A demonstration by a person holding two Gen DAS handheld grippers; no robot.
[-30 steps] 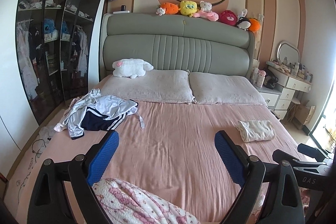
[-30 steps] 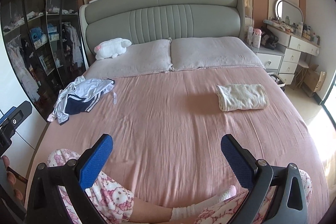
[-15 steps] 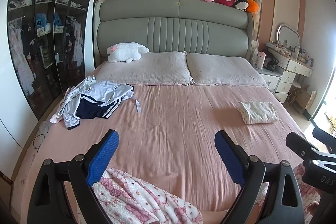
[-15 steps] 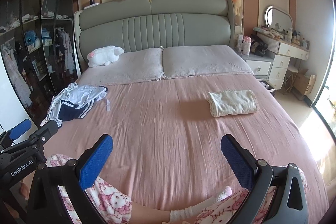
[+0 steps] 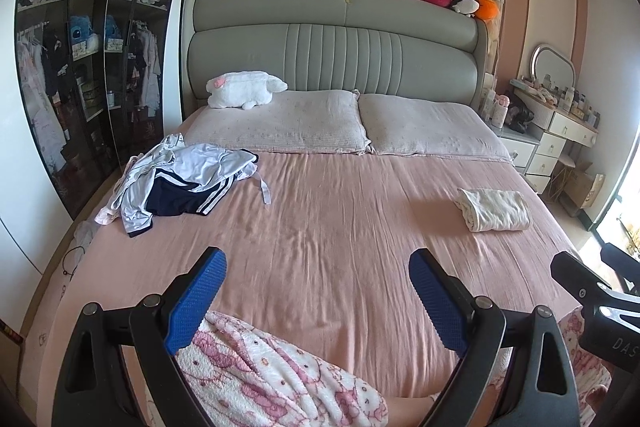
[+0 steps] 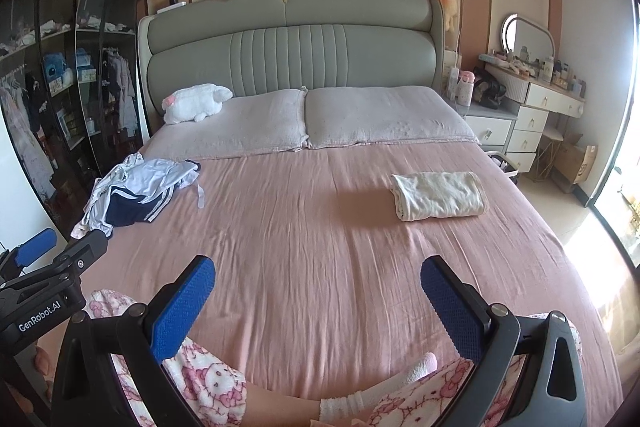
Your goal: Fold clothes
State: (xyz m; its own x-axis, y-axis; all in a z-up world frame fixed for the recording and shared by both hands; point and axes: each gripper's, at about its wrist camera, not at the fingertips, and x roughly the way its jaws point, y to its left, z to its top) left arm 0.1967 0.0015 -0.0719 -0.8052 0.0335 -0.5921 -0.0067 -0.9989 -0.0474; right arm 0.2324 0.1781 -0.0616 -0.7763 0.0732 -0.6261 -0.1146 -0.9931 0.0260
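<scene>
A loose pile of clothes (image 5: 180,183), pale blue shirts over navy shorts with white stripes, lies on the left side of the pink bed (image 5: 332,239); it also shows in the right wrist view (image 6: 136,191). A folded cream garment (image 5: 494,209) lies on the right side of the bed, also seen in the right wrist view (image 6: 438,195). My left gripper (image 5: 316,291) is open and empty above the bed's near end. My right gripper (image 6: 318,301) is open and empty there too, well short of both garments.
Two grey pillows (image 5: 340,123) and a white plush (image 5: 244,93) lie by the grey headboard (image 6: 292,47). A dark glass wardrobe (image 5: 72,67) stands left. A white dresser (image 6: 532,111) stands right. The person's legs in pink patterned pyjamas (image 5: 276,375) rest at the bed's near edge.
Both wrist views have tilted down and drawn back a little, so the bed sits lower and fuller in frame. Both grippers stay open. The clothes have not moved.
</scene>
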